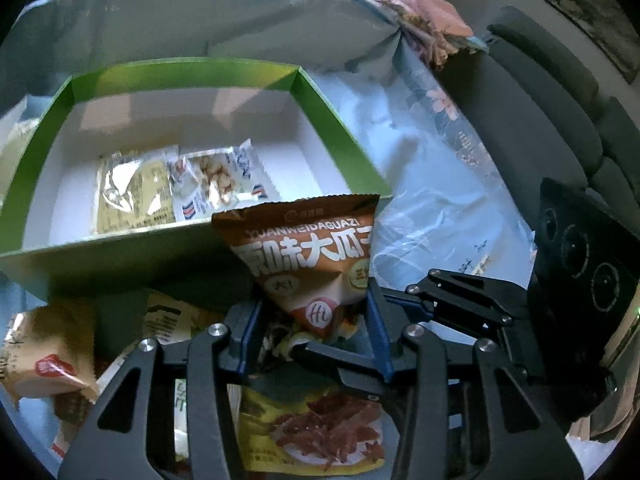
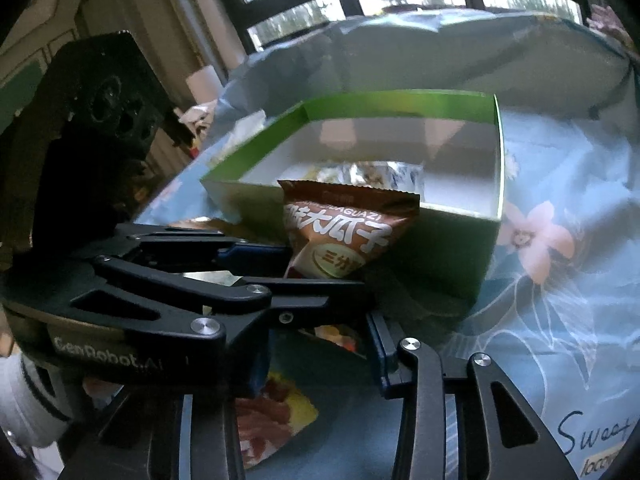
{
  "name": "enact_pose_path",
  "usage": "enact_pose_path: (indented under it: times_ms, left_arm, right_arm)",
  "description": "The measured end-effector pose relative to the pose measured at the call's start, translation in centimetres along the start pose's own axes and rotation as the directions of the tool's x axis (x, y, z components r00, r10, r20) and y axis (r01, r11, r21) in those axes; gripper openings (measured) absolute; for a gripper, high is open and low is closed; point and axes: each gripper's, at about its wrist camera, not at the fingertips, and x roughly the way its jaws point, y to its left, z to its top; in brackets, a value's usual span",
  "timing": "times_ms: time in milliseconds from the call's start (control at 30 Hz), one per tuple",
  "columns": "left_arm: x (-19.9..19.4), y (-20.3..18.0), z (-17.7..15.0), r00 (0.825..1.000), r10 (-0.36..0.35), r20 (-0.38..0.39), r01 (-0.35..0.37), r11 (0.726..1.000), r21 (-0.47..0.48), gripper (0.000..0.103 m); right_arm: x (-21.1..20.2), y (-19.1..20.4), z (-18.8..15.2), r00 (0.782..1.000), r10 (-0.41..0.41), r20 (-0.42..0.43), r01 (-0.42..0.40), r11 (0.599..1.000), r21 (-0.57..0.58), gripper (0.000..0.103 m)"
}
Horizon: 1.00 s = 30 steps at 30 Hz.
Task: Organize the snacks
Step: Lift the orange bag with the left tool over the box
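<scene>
A brown sunflower-seed packet (image 1: 308, 248) stands upright just in front of the green box (image 1: 192, 70), between the blue pads of my left gripper (image 1: 312, 320), which press on its lower sides. From the right wrist view the same packet (image 2: 344, 232) sits at the box's (image 2: 400, 100) near wall, with the left gripper (image 2: 320, 276) reaching in from the left. My right gripper (image 2: 320, 348) lies crossed under the left one, jaws partly closed around a small white and orange bit of wrapper (image 2: 332, 336). Contact there is hidden. In the left wrist view the right gripper (image 1: 344, 324) comes in from the right.
Two flat snack packets (image 1: 136, 188) (image 1: 216, 176) lie inside the white-lined box. A yellow jerky packet (image 1: 316, 428) (image 2: 264, 416) lies under the grippers and a tan packet (image 1: 44, 352) at the left. The flowered blue cloth (image 2: 540, 320) covers the table. A grey sofa (image 1: 540, 120) stands beyond.
</scene>
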Motion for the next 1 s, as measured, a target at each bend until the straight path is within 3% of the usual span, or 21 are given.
enact_pose_path:
  times_ms: [333,700,1000]
  left_arm:
    - [-3.2,-0.5,1.9,0.993,-0.002,0.122,-0.001,1.0,0.018,0.044]
    - [-5.9,2.3,6.1,0.967,0.045,0.252,-0.044,0.999,-0.01,0.044]
    - [-2.5,6.4,7.1,0.981,0.069,0.184,-0.048,0.992,-0.114,0.044]
  right_arm:
    - [-2.3,1.3,2.5,0.994,0.017,0.105,-0.013,0.999,-0.037,0.042]
    - [-0.4,2.5,8.9,0.986,0.036,0.16,-0.014,0.991,-0.133,0.042]
    - [4.8,0.3,9.8,0.996,0.057,0.068,-0.052,0.996,-0.072,0.042]
